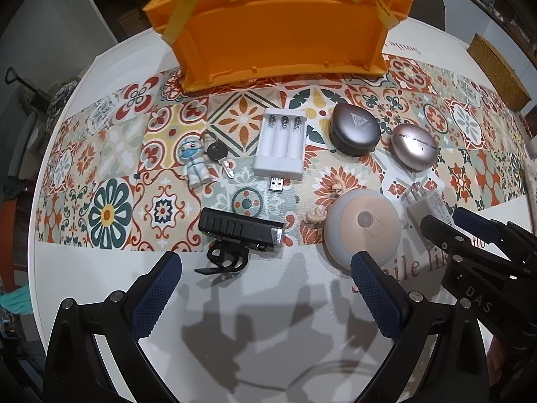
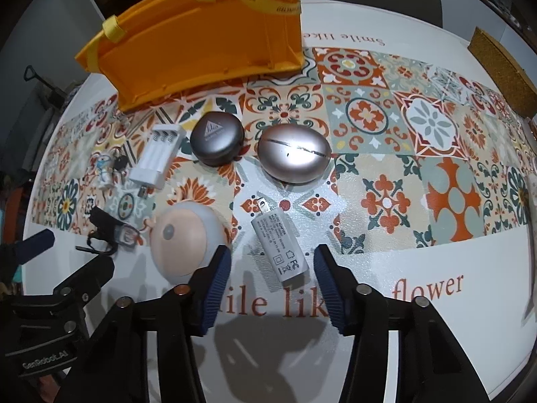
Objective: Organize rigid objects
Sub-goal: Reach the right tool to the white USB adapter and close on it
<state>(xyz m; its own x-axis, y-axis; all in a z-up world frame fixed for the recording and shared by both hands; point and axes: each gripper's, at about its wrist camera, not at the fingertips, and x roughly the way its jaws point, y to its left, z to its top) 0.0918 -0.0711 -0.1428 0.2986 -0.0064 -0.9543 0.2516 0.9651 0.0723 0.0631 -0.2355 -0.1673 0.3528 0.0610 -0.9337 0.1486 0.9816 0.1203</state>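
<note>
On the tiled tablecloth (image 2: 386, 127), the white plastic plug adapter (image 2: 280, 247) lies lengthwise between my right gripper (image 2: 273, 280) jaws, untouched; left gripper (image 1: 265, 288) gapes empty.

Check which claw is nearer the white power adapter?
Right. The right claw straddles the white power adapter, pads not touching; the left claw sits off beside the bike light.

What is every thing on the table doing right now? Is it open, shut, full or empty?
Orange bag: standing upright, open at the top.
Battery charger: empty, plug sticking out.
Dark grey case: shut.
Shiny pink case: shut.
White plug adapter: lying flat, untouched.
Bike light: lying on its side.
Left tool: open, holding nothing.
Right tool: open around the adapter, not pressing it.
</note>
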